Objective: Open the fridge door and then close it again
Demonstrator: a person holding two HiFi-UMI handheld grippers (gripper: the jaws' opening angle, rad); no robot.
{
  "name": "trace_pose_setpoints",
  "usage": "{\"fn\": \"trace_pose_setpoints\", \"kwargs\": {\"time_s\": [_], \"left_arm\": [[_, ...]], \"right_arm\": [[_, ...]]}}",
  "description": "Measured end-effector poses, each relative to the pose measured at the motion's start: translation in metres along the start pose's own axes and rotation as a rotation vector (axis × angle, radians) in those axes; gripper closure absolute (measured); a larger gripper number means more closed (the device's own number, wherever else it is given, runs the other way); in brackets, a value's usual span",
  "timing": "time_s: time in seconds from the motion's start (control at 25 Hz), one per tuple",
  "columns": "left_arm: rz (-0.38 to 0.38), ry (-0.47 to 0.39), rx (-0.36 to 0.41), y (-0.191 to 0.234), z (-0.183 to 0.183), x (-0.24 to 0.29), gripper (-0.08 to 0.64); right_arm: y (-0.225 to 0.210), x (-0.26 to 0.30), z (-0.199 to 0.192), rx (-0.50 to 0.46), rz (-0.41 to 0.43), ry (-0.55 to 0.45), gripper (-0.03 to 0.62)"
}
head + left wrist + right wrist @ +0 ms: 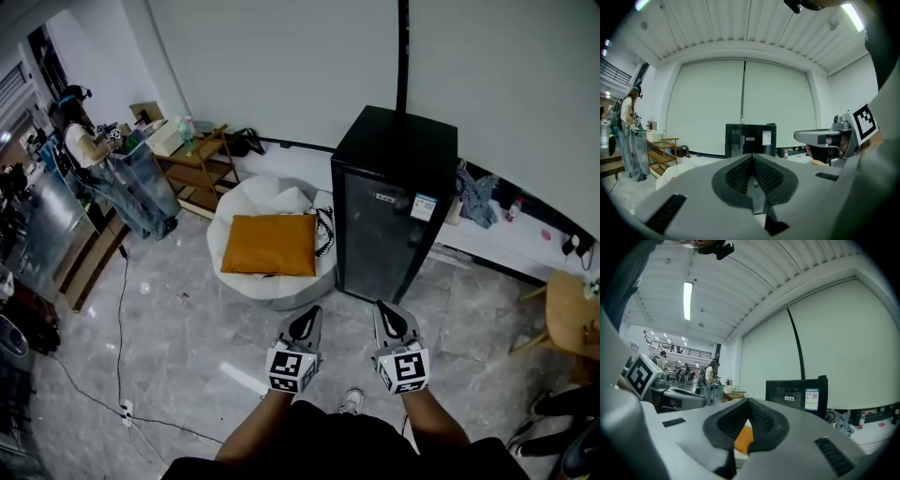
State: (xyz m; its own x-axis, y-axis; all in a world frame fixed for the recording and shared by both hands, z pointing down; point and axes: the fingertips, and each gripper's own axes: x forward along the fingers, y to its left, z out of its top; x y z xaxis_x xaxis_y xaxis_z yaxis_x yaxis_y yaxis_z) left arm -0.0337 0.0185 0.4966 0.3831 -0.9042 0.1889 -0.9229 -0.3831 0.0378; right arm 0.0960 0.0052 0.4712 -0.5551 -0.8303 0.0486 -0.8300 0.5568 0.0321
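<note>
A small black fridge with a glass door stands shut against the white wall, labels on its upper front. Both gripper views show it straight ahead: the fridge and the fridge. My left gripper and right gripper are held side by side a short way in front of the door, touching nothing. In the left gripper view the left gripper has its jaws pressed together with nothing between them. The right gripper has its tips meeting, empty.
A white beanbag with an orange cushion lies left of the fridge. A wooden shelf and a person are at the far left. A cable crosses the floor; a wooden stool stands right.
</note>
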Motion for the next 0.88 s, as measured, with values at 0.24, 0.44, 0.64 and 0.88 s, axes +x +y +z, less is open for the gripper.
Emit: {"fn": "trace_pose_setpoints", "kwargs": {"time_s": [0.24, 0.44, 0.64, 0.88], "left_arm": [[0.006, -0.002, 0.007, 0.002, 0.007, 0.021, 0.537], [0.012, 0.007, 0.021, 0.019, 0.007, 0.044, 0.537], [-0.023, 0.011, 0.037, 0.036, 0.024, 0.073, 0.537], [-0.052, 0.009, 0.058, 0.068, 0.039, 0.115, 0.537]], "right_arm": [[-0.016, 0.016, -0.006, 0.016, 0.006, 0.004, 0.575], [-0.022, 0.038, -0.009, 0.019, 0.022, 0.014, 0.575], [-0.038, 0.078, -0.003, 0.0, 0.017, 0.001, 0.575], [-0.053, 0.123, 0.002, -0.003, -0.007, 0.011, 0.575]]}}
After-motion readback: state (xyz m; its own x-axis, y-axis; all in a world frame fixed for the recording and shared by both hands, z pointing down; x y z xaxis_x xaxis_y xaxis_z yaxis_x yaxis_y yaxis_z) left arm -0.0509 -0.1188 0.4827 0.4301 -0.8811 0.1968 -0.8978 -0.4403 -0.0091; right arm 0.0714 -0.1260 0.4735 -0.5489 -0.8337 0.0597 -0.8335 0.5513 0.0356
